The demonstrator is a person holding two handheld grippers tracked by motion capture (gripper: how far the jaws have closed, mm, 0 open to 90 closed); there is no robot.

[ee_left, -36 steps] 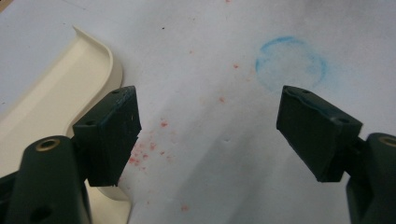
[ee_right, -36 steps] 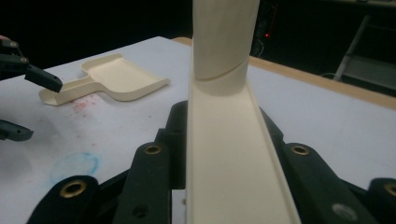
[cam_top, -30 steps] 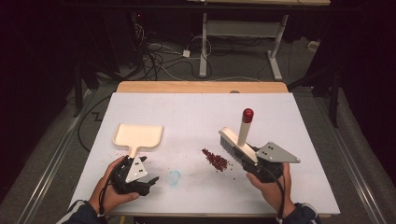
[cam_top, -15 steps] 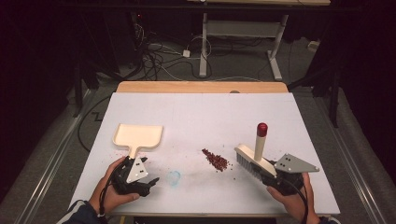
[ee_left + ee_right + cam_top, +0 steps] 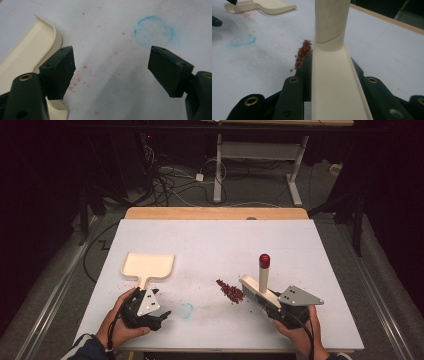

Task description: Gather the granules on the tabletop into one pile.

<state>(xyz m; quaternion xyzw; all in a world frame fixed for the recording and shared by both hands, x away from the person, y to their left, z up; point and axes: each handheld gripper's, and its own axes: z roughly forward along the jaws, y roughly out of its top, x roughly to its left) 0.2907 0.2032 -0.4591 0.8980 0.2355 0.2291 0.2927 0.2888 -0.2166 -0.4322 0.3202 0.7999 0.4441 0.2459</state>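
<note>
- Where the high view looks down on the white table point(image 5: 210, 245), the cream dustpan point(image 5: 148, 266) lies flat at the left, its tray pointing away from the person and its short handle toward the left gripper point(image 5: 159, 316); the tray looks bare inside. That gripper rests on the table just behind the handle with its jaws spread and nothing between them. At the right, the right gripper point(image 5: 270, 303) is clamped on the cream brush point(image 5: 258, 290), whose handle with a red cap point(image 5: 264, 260) stands upright. A small heap of red beads point(image 5: 230, 291) lies just left of the brush head, close to it or touching. A faint blue ring point(image 5: 186, 310) is drawn on the table between the two grippers.
- Along the left gripper view, the two black jaws stand wide apart over bare table, gripping nothing. The dustpan's raised rim point(image 5: 46, 32) curves past the left-hand jaw, the blue ring point(image 5: 153, 31) lies ahead, and pale red specks point(image 5: 80, 77) dot the surface between the jaws.
- Along the right gripper view, both jaws press against the sides of the brush back point(image 5: 334, 85), holding it tight. The red beads point(image 5: 302, 53) sit right against its left edge, with the dustpan point(image 5: 264, 6) well beyond, nothing visible in it.
</note>
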